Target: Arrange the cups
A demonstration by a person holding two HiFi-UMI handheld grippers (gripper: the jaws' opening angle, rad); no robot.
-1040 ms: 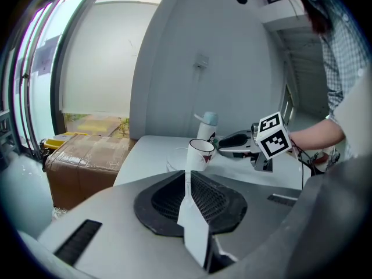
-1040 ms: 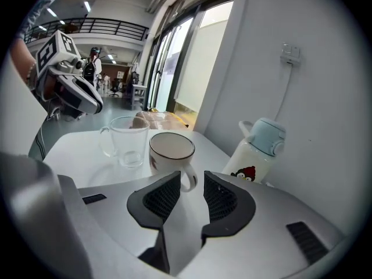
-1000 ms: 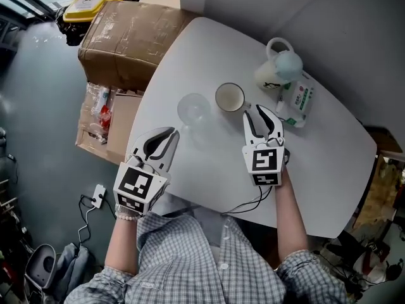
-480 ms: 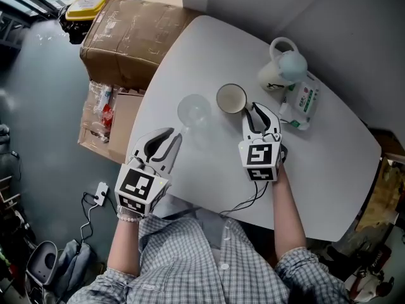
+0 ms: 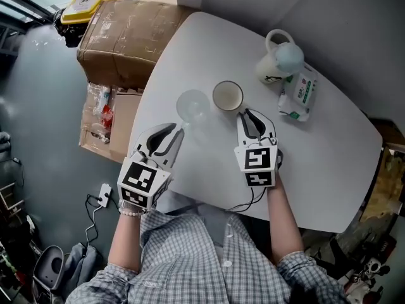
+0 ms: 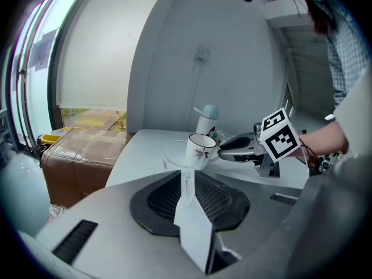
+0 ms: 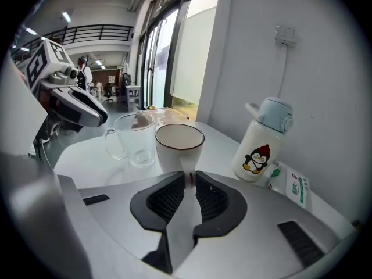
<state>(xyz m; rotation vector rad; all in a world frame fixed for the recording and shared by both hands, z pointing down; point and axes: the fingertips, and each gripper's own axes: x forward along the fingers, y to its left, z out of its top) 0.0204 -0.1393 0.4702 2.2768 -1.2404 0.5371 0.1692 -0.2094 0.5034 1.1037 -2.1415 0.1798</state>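
A box (image 5: pixel 120 37) sits off the table's (image 5: pixel 329 163) left edge. The left gripper (image 5: pixel 172 132) hovers over the near-left edge, its jaws pressed together on nothing. Just ahead of its tips, a little apart, the glass (image 5: pixel 193 105) stands upright near the left edge, mouth up, long axis vertical. The right gripper view shows its handle turned toward the left gripper.

Just right of the glass, near but apart, the cup (image 5: pixel 228 95) also stands upright, rim up, toward the table's middle. The right gripper (image 5: pixel 245 114) points straight at it from the near side, tips close to its wall. Its jaws are closed and hold nothing.

Further right, near the far edge by the wall, a bottle (image 5: pixel 278 62) stands upright. A packet (image 5: pixel 299 95) lies flat just beside it.
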